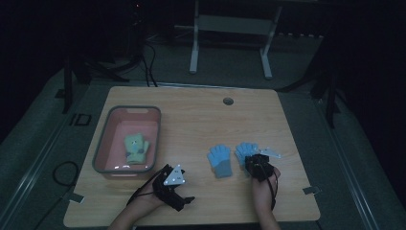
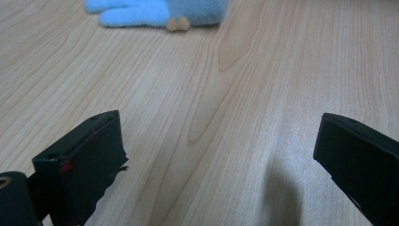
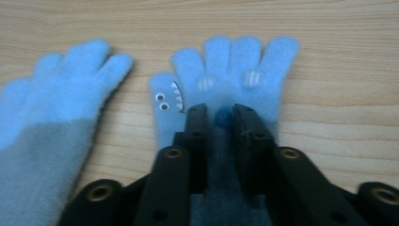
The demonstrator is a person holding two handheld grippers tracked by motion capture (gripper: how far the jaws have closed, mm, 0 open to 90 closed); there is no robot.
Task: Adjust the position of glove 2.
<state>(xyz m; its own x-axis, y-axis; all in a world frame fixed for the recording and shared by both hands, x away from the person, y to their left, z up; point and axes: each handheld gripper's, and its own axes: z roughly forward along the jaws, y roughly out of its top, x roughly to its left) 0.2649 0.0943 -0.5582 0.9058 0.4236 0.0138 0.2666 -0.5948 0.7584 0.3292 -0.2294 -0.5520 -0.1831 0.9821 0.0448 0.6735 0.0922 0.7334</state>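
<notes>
A: Gloves, two blue. Right glove [image 3: 235,80] lies under the right gripper [image 3: 221,117]; left glove [image 3: 51,117] sits just beside it on the table [image 1: 201,120], near the front edge.

B: Jaw state?

A: Right jaws nearly together, pinching a fold of the right glove near its palm. Left gripper [image 2: 216,155] has its jaws spread wide over bare wood, holding nothing.

B: Axis?

A: Both gloves run lengthwise away from the person, fingers pointing to the far side, cuffs near. The right jaws come in from the cuff end, along that axis. The right hand [image 1: 263,189] is on the work; the left gripper is well apart, between gloves and bin [image 1: 103,143].

B: Appearance?

A: Fleecy blue with grey cuffs. Right glove has eyes and teeth on the thumb. The bin holds a green glove [image 1: 136,148], probably a pair, but the high view is dim.
</notes>
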